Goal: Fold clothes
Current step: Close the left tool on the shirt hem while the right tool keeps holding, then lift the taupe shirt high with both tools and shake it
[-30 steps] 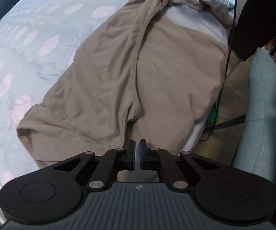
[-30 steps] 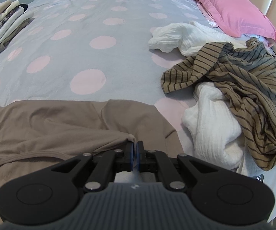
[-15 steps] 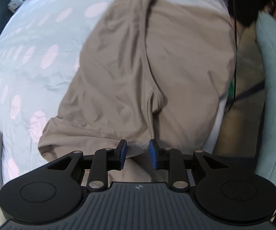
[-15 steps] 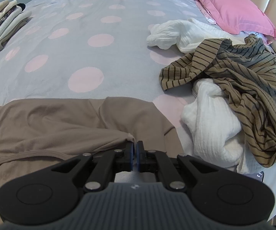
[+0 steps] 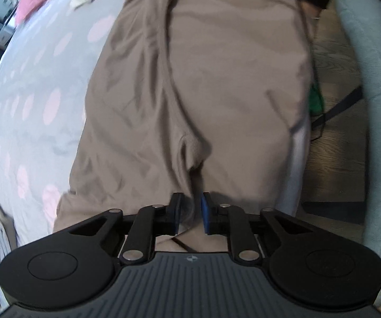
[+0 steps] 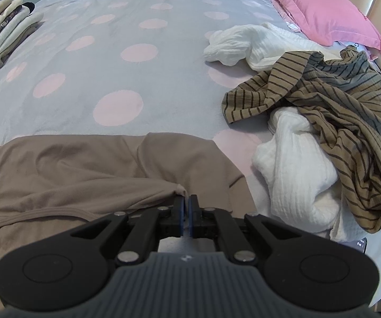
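Observation:
A taupe shirt (image 5: 217, 84) lies spread along the near edge of a grey bed with pink dots, with a long fold ridge down its middle. My left gripper (image 5: 190, 198) is open, its fingers on either side of the ridge's near end at the hem. The same shirt shows in the right wrist view (image 6: 71, 175). My right gripper (image 6: 186, 201) is shut on a pinched bit of the shirt's cloth near the shoulder.
A pile of unfolded clothes lies to the right: a striped garment (image 6: 336, 100) over white ones (image 6: 296, 169). A pink pillow (image 6: 323, 8) sits behind. Folded clothes (image 6: 2, 29) are stacked far left. A pale blue chair (image 5: 376, 106) stands beside the bed.
My left gripper opened and moved forward over the shirt's hem, straddling the fold ridge. My right gripper stayed shut on the cloth and hardly moved.

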`<state>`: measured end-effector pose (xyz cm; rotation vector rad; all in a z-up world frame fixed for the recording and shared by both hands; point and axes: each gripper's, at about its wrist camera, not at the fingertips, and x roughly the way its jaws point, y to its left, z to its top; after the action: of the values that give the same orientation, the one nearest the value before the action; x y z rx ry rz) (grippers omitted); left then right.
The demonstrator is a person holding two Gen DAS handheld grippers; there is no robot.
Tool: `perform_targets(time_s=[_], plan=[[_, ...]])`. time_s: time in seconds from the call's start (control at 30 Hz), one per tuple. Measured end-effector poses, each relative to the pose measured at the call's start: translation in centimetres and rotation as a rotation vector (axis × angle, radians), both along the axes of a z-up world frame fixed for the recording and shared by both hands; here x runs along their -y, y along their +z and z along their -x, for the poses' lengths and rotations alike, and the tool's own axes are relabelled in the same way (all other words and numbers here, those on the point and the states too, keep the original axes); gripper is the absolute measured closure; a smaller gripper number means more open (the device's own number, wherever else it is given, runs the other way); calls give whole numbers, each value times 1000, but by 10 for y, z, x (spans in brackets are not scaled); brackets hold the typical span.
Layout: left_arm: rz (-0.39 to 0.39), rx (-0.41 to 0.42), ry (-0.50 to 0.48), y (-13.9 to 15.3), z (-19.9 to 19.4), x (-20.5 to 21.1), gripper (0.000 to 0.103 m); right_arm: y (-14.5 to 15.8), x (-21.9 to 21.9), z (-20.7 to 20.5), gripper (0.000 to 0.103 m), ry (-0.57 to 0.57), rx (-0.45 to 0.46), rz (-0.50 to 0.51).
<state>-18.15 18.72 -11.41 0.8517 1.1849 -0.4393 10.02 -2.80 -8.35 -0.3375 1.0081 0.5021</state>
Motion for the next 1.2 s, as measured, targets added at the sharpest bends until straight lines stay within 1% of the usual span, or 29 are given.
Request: perform_targets(time_s=[0.1,0.13,0.23,0.3,0.4,0.47,0.5,0.6,0.73,0.8,0.9,0.93,1.03,1.13,1.2], plan=[[1,19,65,-3,-6,-6,98,0,1,-1,99,-1,1,-3],[12,31,99,0,-9,-9,101,0,1,-1,99,1,3,-3],[67,65,213,16,-18,-23,102,3,1,-1,99,0,22,-6],[114,106,318,34,-24,-37,102,9,3,0,99,-1,49,-21],[198,222,505,74,-33,-68,102,27,7,6,100,6,117,-62],[261,323,609,108,-33,-90,103,46,7,14,100,32,187,-95],[292,374,660,126,-33,-101,103,58,6,19,101,50,230,-112],[376,531,766,184,-29,-123,103,102,6,33,101,80,373,-171],[412,750,816,255,-16,-128,103,177,16,55,101,73,537,-317],[433,859,815,287,-2,-121,103,214,23,70,101,78,631,-372],[467,1009,795,325,31,-108,103,261,36,100,101,84,762,-437],[476,1050,779,332,41,-106,103,273,41,110,101,84,795,-458],[515,1160,747,350,83,-89,103,299,64,140,101,70,864,-534],[546,1239,710,368,114,-74,103,315,84,170,101,71,933,-571],[547,1274,668,379,131,-62,103,326,95,190,101,72,984,-584]])
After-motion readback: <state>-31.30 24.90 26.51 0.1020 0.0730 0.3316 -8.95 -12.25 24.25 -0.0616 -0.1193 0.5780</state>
